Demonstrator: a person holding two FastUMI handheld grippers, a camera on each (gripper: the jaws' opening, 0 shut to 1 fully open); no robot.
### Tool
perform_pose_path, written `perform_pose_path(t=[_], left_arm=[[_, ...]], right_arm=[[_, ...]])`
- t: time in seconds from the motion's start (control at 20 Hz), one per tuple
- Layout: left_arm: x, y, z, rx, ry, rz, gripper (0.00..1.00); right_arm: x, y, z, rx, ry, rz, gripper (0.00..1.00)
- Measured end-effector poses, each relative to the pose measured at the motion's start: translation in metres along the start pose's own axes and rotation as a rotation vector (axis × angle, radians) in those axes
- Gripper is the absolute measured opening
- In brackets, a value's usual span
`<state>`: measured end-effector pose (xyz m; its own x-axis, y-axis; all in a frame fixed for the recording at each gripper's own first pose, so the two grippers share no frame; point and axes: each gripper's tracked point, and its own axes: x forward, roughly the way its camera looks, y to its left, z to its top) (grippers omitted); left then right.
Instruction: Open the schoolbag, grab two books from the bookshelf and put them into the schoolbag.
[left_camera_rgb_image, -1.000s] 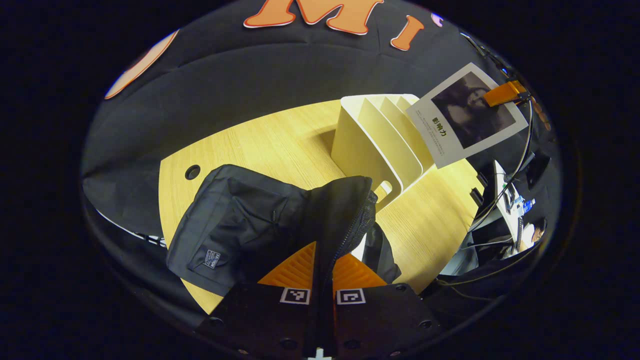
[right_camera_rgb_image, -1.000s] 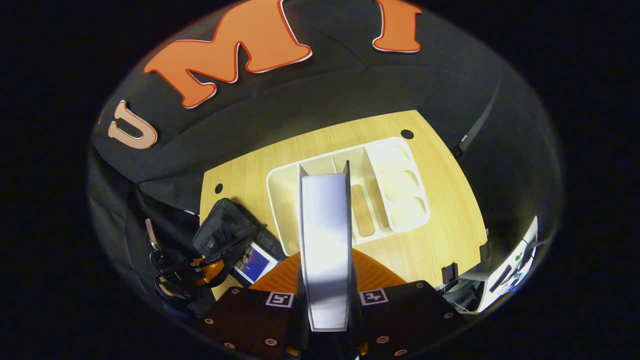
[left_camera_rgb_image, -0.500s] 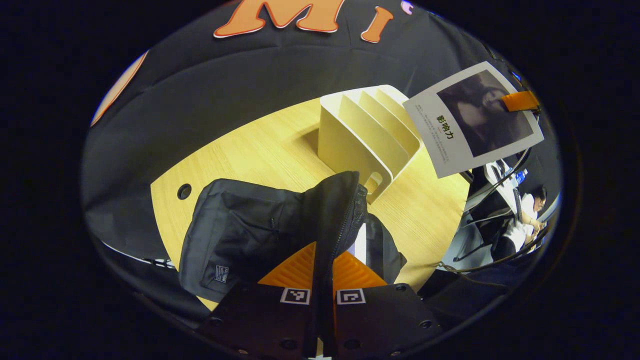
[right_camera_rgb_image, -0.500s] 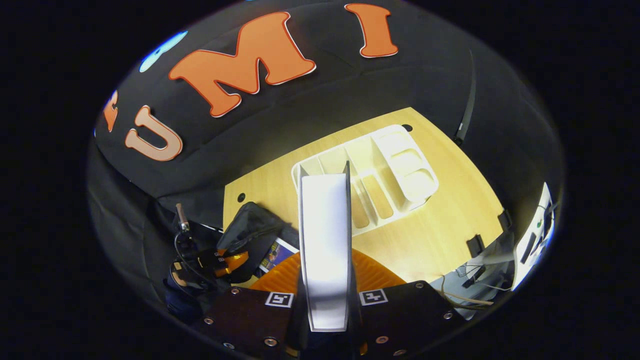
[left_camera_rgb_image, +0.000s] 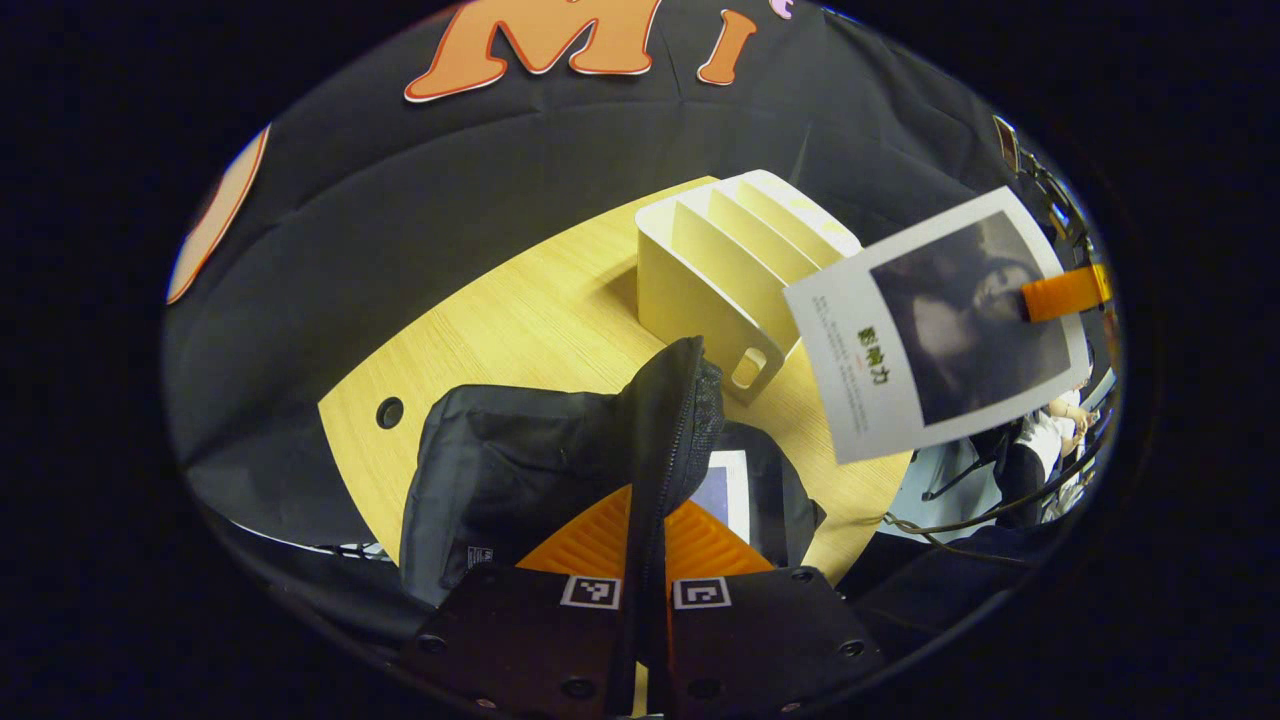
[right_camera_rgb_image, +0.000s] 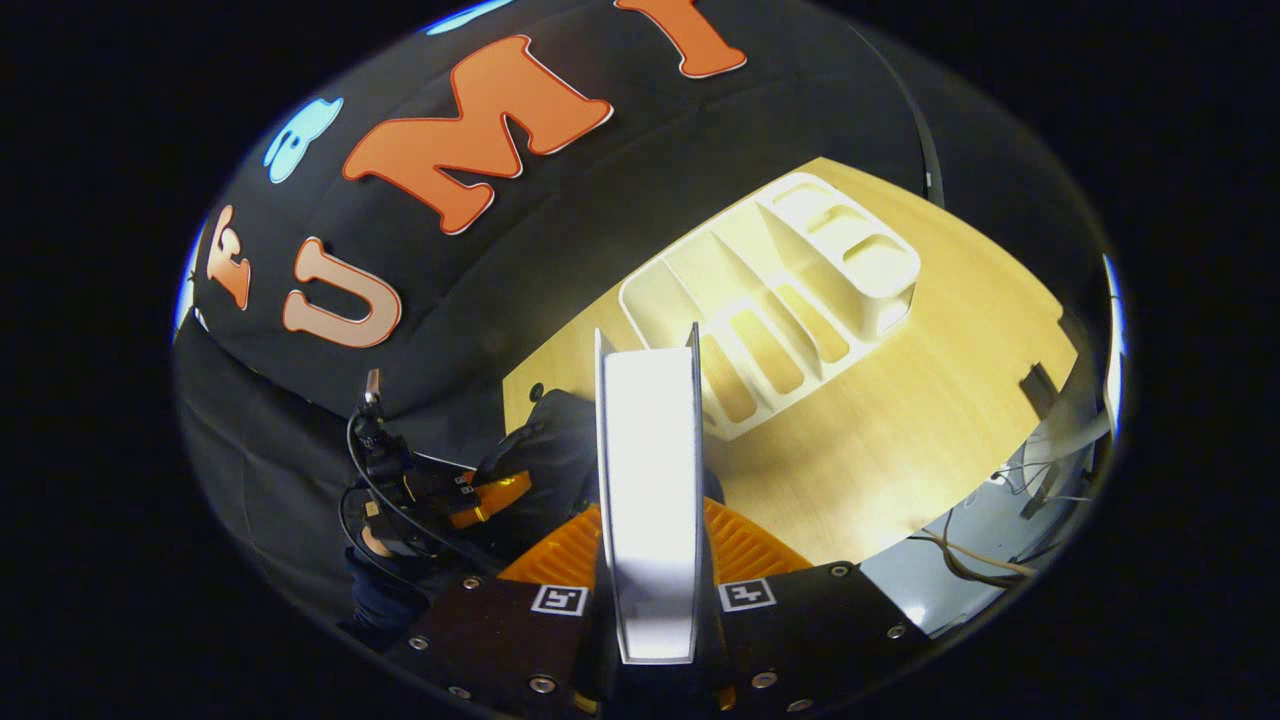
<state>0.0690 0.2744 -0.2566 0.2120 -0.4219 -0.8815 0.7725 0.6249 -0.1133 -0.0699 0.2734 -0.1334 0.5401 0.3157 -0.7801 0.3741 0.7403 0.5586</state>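
Left gripper view: left tool (left_camera_rgb_image: 645, 560) pinches the soft black fabric schoolbag (left_camera_rgb_image: 520, 470) at its zip edge on the wooden surface (left_camera_rgb_image: 530, 320); limp, so hold near the zip. Right gripper view: right tool (right_camera_rgb_image: 650, 560) clamps the stiff white-covered book (right_camera_rgb_image: 648, 480) by its edge, above bag w/ cream plastic bookshelf (right_camera_rgb_image: 770, 290) beyond.

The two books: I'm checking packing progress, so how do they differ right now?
The book in the air, pinched by the right tool, hangs above the table; the book in the schoolbag lies inside the opening. The first shows a pale cover with a dark photo; the second shows only a blue-and-white patch. Neither stands in the bookshelf.
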Motion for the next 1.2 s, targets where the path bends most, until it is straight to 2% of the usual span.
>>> perform_pose_path(t=[0.2,0.35,0.55,0.75,0.95,1.2], left_arm=[[-0.012,0.000,0.007,0.028,-0.002,0.018,0.05],[-0.016,0.002,0.013,0.043,-0.001,0.033,0.05],[-0.021,0.004,0.020,0.045,0.006,0.058,0.05],[-0.024,0.002,0.025,0.036,0.013,0.071,0.05],[-0.025,-0.005,0.030,0.036,0.019,0.080,0.05],[-0.026,-0.012,0.036,0.038,0.015,0.081,0.05]], right_arm=[[0.034,0.001,-0.023,0.047,0.036,0.052,0.33],[0.053,0.012,-0.038,0.073,0.073,0.131,0.33],[0.090,0.009,-0.048,0.144,0.120,0.157,0.33],[0.119,0.027,-0.058,0.216,0.161,0.221,0.33],[0.144,0.044,-0.060,0.232,0.167,0.281,0.33],[0.174,0.062,-0.072,0.197,0.178,0.292,0.33]])
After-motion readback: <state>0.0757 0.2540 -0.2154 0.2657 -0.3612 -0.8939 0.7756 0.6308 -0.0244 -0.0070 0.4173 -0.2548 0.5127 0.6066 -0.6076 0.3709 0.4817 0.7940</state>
